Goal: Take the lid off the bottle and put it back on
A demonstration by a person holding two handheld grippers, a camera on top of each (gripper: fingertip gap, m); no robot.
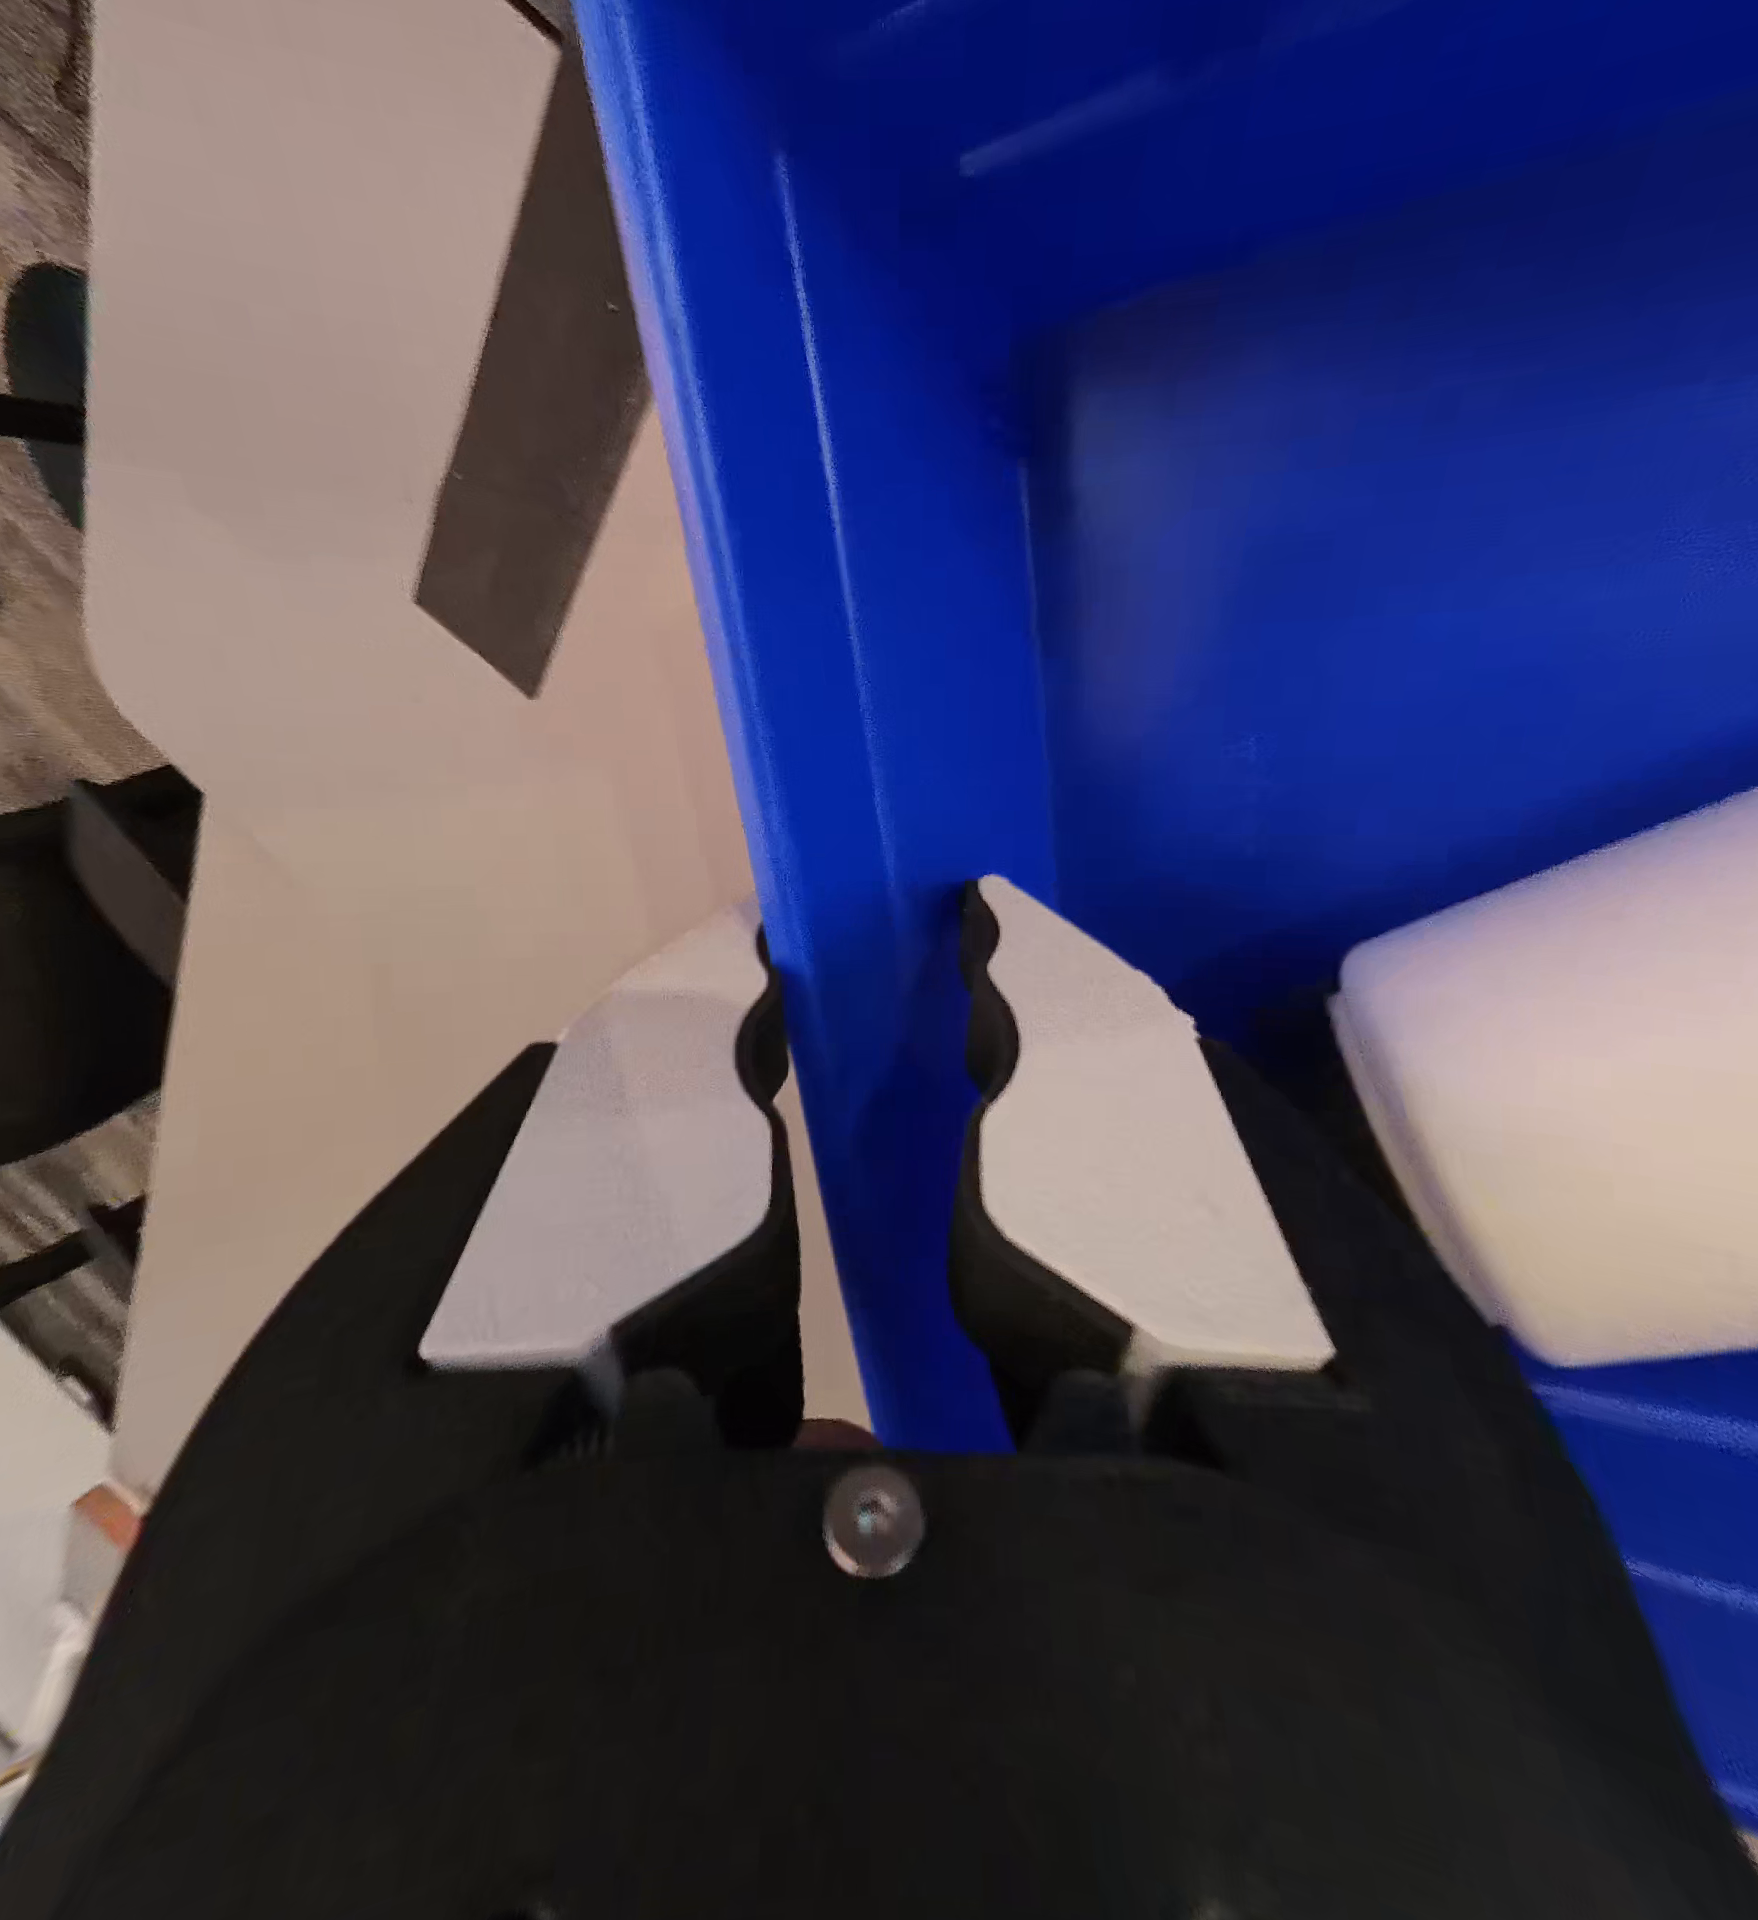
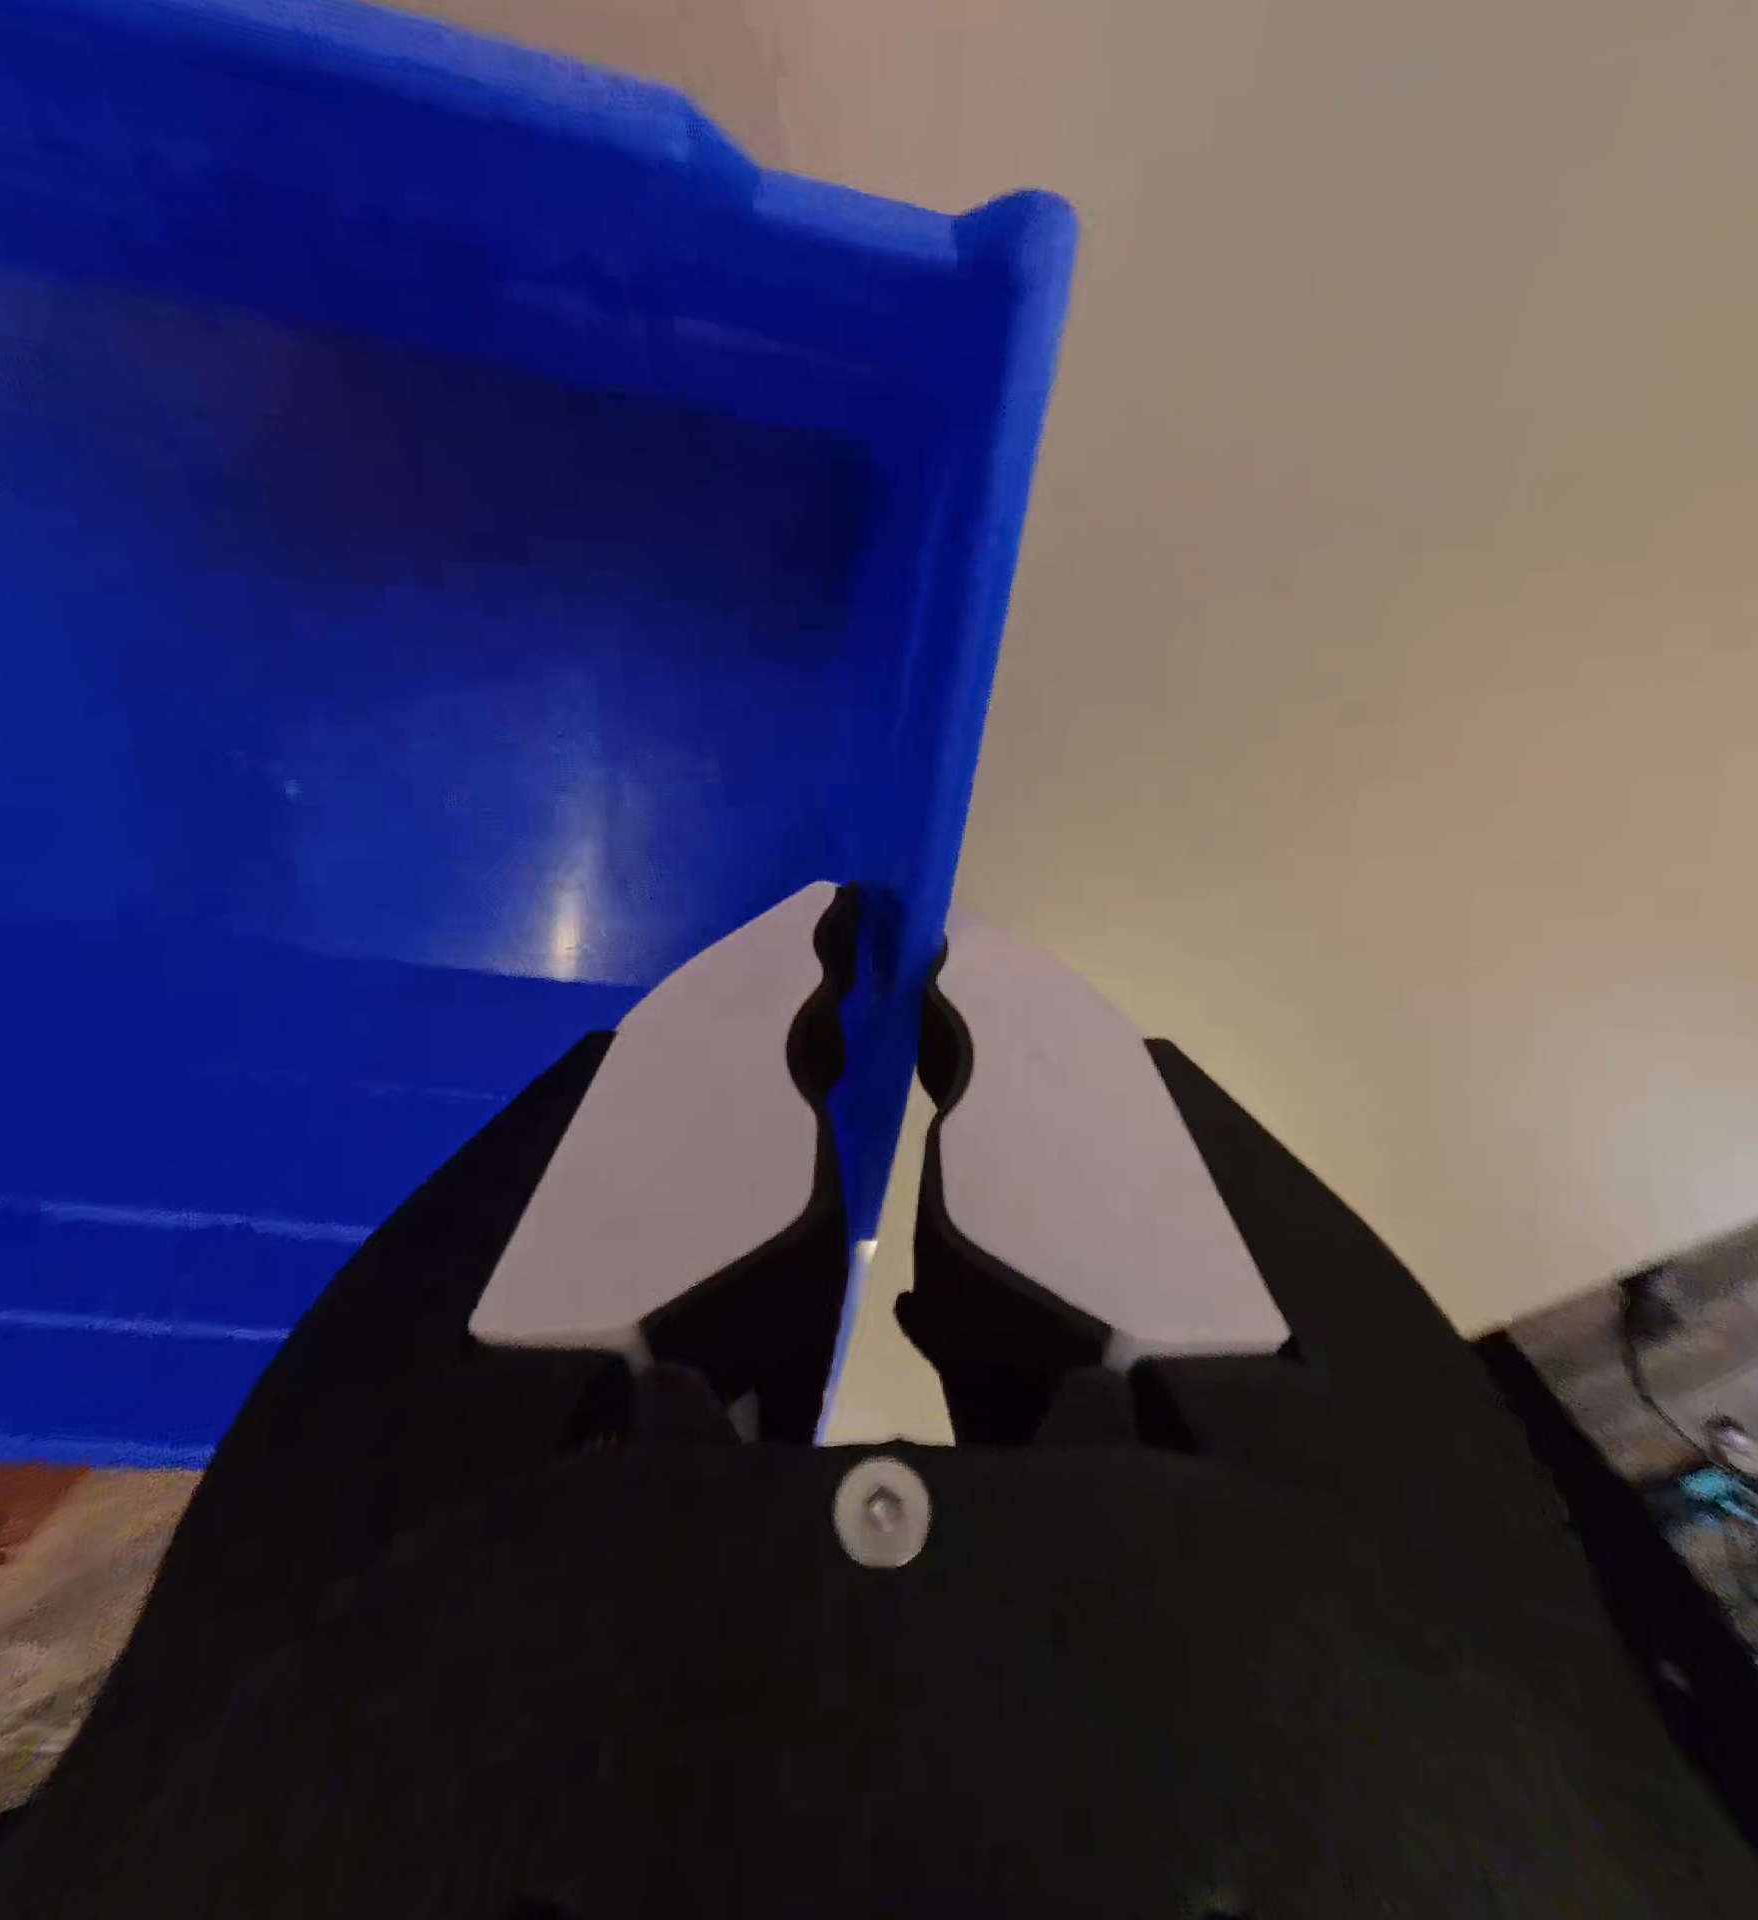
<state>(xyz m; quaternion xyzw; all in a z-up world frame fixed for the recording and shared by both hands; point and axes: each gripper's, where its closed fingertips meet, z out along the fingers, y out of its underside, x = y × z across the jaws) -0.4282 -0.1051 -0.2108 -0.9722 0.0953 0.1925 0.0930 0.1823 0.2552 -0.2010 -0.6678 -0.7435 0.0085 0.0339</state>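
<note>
Left wrist view: my left gripper [image 1: 870, 935] is clamped on blue bin [image 1: 1374, 520] wall. White bottle [image 1: 1602, 1122] lies inside bin, lid not visible. R gripper [image 2: 885, 925] pinches opposite bin wall; bin tilted over pale table [image 1: 335, 623].

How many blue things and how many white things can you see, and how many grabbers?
Blue: 1, the blue plastic bin, gripped on opposite walls by both grabbers
White: 1, the white plastic bottle lying inside the bin
Grabbers: 2, the black left gripper and the black right gripper
Total: 4
</note>
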